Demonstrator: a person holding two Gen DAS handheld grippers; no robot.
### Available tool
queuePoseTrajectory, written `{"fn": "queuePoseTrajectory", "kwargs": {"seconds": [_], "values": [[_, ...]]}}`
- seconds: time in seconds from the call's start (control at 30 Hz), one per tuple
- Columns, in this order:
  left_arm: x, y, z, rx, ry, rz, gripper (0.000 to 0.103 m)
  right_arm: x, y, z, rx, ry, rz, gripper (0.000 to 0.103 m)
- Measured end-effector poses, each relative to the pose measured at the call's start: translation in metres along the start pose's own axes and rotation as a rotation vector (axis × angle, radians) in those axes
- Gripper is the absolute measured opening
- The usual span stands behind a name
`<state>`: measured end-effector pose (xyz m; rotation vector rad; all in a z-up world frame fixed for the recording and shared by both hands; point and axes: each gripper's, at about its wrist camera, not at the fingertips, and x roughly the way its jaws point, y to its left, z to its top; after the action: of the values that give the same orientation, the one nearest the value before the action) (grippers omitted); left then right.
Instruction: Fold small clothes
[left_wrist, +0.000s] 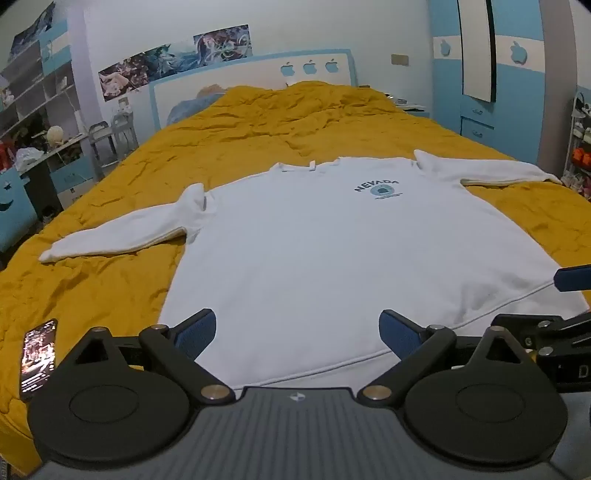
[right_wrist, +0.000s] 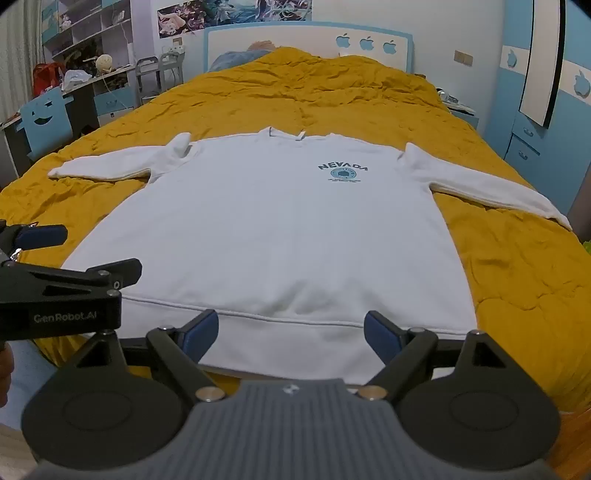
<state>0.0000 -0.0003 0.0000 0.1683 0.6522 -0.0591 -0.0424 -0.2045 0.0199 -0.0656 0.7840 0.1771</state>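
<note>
- Both tongs, left tongs (left_wrist: 297, 334) and right tongs (right_wrist: 291, 334), are spread apart and empty, side by side at the bed's (left_wrist: 258, 122) near edge.
- Just ahead lies the sweatshirt's hem (right_wrist: 280, 319), running crosswise; each pair fronts its own half.
- The white sweatshirt (left_wrist: 332, 240) lies flat, its long axis toward the headboard, sleeves reaching the side edges.

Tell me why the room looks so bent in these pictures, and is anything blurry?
Left wrist view: fisheye bends the wardrobe and headboard; corners go black. Right wrist view: same curving; the white sweatshirt is evenly lit, its print sharp, with only soft shadows. Neither view shows glare or noticeable blur.
</note>
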Motion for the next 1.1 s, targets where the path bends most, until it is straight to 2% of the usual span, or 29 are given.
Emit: {"fn": "queuePoseTrajectory", "kwargs": {"seconds": [0.27,0.33,1.1], "values": [[0.001,-0.013,0.003,0.001,0.018,0.002,0.103,-0.002,0.0,0.0,-0.01,-0.003,-0.004,0.082],[0.001,0.0,0.0,-0.018,0.017,-0.02,0.103,0.0,-0.001,-0.001,-0.007,-0.005,-0.004,0.082],[0.004,0.002,-0.002,-0.017,0.019,-0.018,0.103,0.0,0.002,0.0,-0.007,0.001,-0.002,0.082]]}}
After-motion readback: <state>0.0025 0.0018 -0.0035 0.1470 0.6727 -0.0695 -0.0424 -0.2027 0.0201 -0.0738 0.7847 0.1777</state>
